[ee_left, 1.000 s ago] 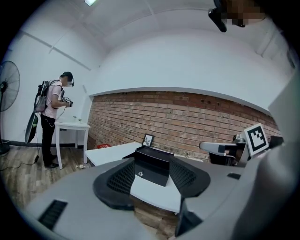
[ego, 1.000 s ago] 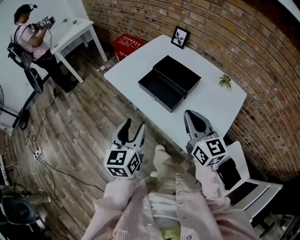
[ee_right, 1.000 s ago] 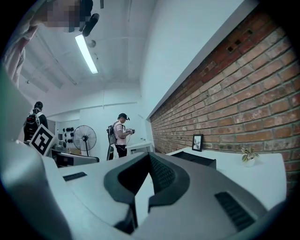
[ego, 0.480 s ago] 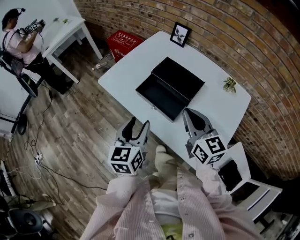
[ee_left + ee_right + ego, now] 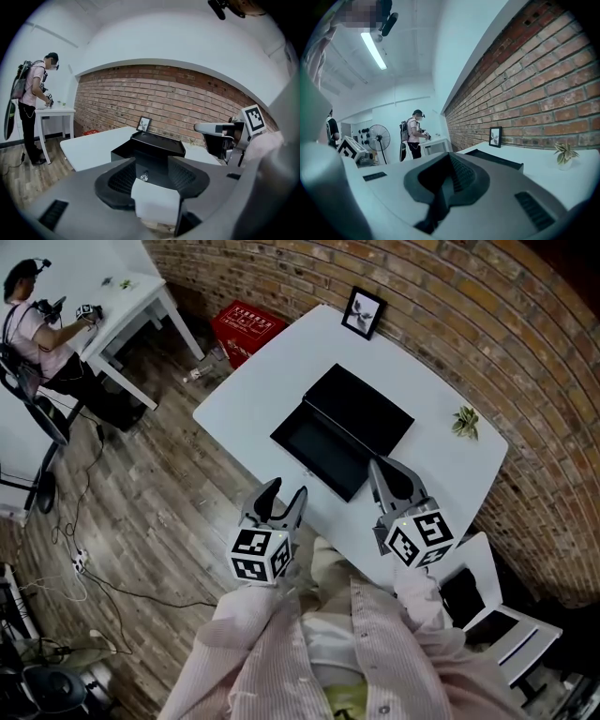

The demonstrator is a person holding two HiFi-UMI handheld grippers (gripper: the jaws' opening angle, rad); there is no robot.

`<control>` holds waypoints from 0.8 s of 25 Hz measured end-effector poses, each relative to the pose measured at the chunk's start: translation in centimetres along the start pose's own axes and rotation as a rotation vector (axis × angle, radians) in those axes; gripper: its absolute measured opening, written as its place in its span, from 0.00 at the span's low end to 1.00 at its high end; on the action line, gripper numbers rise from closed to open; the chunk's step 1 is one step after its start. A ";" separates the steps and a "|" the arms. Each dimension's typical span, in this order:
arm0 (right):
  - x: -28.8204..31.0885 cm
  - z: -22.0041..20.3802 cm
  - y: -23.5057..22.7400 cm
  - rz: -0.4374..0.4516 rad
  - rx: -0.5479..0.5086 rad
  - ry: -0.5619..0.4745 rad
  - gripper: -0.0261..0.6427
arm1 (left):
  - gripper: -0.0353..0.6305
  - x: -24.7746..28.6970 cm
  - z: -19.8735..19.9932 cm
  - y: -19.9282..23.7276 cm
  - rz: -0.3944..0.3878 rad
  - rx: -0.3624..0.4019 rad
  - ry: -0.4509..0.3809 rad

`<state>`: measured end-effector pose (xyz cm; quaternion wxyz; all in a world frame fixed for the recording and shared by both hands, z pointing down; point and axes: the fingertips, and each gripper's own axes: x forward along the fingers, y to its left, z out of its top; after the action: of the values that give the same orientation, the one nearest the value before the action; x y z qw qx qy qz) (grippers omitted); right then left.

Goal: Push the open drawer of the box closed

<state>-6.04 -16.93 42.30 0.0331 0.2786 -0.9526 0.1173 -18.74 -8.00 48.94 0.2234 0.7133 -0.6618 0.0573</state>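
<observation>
A black box (image 5: pixel 361 412) lies on the white table (image 5: pixel 262 381), its open drawer (image 5: pixel 317 448) pulled out toward me. In the left gripper view the drawer front with a small metal knob (image 5: pixel 144 176) shows straight ahead between the jaws. My left gripper (image 5: pixel 286 491) is open and empty, hanging just off the table's near edge, short of the drawer. My right gripper (image 5: pixel 382 467) is shut with nothing in it, its tip over the table next to the drawer's right front corner. The box (image 5: pixel 497 159) lies to its right in the right gripper view.
A framed picture (image 5: pixel 362 312) stands at the table's far edge and a small plant (image 5: pixel 465 422) at its right. A red crate (image 5: pixel 246 327) sits on the wooden floor. A person works at a second white table (image 5: pixel 122 298) at far left. A white chair (image 5: pixel 492 610) is at my right.
Both grippers have come forward toward the table and the drawer. The left one has moved right, nearer the table's edge. The box and drawer have not moved.
</observation>
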 end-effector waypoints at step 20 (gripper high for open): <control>1.1 -1.3 -3.8 -0.071 0.038 0.050 0.04 | 0.30 7.2 -5.9 2.1 -0.071 0.171 0.278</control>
<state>-4.88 -20.32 44.48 0.0558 0.3099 -0.9386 0.1411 -18.70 -12.32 57.44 0.2530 0.7380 -0.5915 0.2037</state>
